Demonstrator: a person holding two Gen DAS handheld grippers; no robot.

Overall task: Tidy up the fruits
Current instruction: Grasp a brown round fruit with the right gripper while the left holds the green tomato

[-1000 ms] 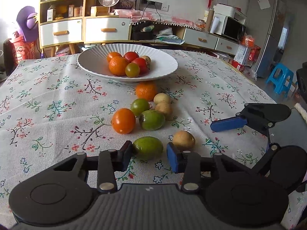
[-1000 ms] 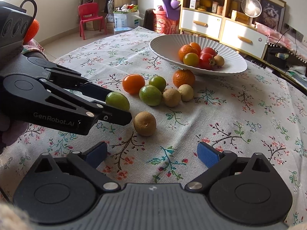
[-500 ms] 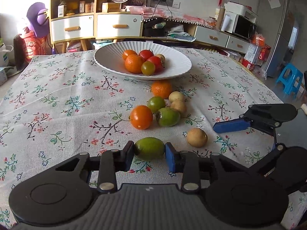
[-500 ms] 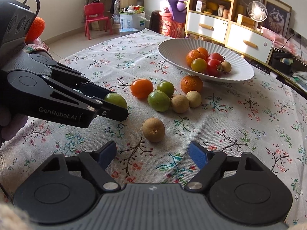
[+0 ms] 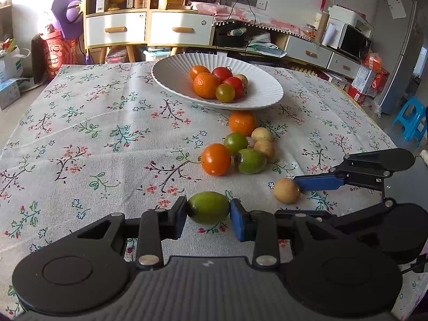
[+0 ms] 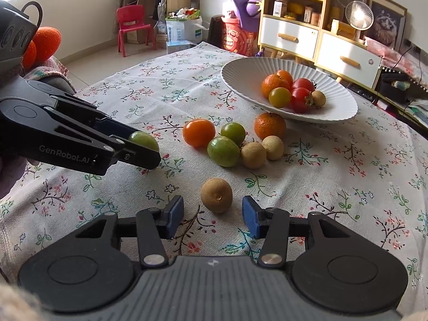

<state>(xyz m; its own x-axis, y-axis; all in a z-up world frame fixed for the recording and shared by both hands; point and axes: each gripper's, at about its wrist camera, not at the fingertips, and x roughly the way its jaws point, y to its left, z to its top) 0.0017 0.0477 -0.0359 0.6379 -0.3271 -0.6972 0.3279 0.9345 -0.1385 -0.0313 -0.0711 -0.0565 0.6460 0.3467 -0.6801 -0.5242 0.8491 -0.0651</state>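
Jaws of my left gripper [image 5: 208,212] are clenched on a green lime-like fruit [image 5: 208,207], both pads pressed to its sides, close over the floral tablecloth [image 5: 88,144]; whether it is touching the cloth I cannot tell; from the right wrist view it shows at the fingertips [image 6: 145,157] as a green bulge [image 6: 143,140]. My right gripper [image 6: 213,215] stands released, its blue pads either side of a brown fruit [image 6: 216,195] lying on the cloth, not touching it. Beyond sits a cluster: an orange tomato [image 6: 199,132], two green fruits [image 6: 223,151], two tan ones [image 6: 253,155] and a mandarin [image 6: 270,126]; behind them is the white ribbed bowl [image 6: 240,69] holding mandarins and tomatoes.
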